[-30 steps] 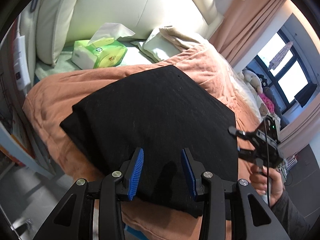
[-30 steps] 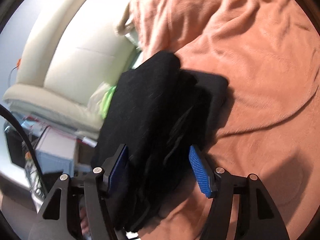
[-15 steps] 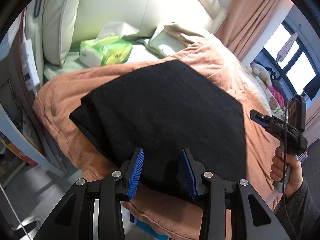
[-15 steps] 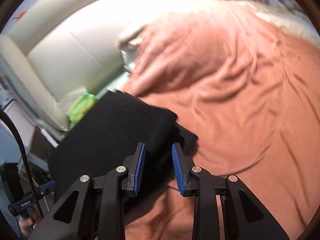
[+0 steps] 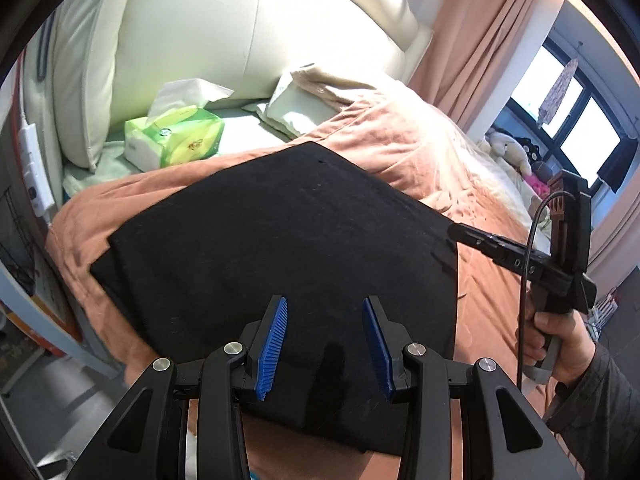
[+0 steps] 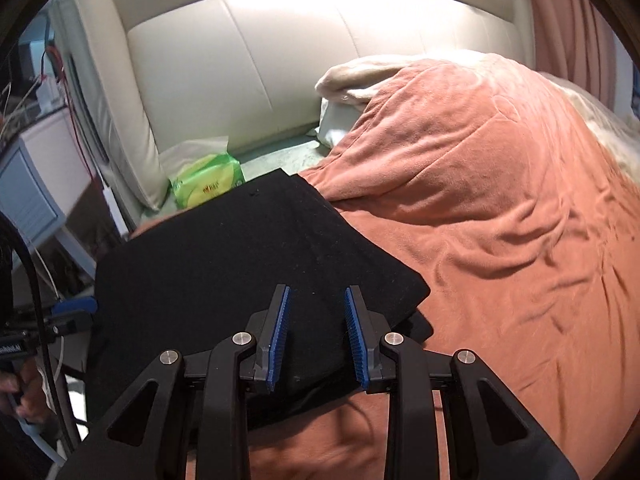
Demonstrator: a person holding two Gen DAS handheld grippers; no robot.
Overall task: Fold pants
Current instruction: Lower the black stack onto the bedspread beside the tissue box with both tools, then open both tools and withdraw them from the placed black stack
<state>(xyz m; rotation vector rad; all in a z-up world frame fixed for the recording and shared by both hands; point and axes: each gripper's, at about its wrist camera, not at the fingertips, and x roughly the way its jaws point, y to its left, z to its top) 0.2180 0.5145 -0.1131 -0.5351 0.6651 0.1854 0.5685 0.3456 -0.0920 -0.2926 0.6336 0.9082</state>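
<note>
Fingers of both grippers, left gripper [image 5: 324,346] and right gripper [image 6: 316,336], stand parted and empty above the folded black pants [image 5: 280,248], which lie flat on the orange duvet [image 6: 500,208]. Soft, light cloth; best pinched at a corner or folded edge.

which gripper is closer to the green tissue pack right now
Left, slightly, as best I can judge. Left gripper is at the folded pants' near edge, tissue pack beyond; right gripper is at their far-side corner.
</note>
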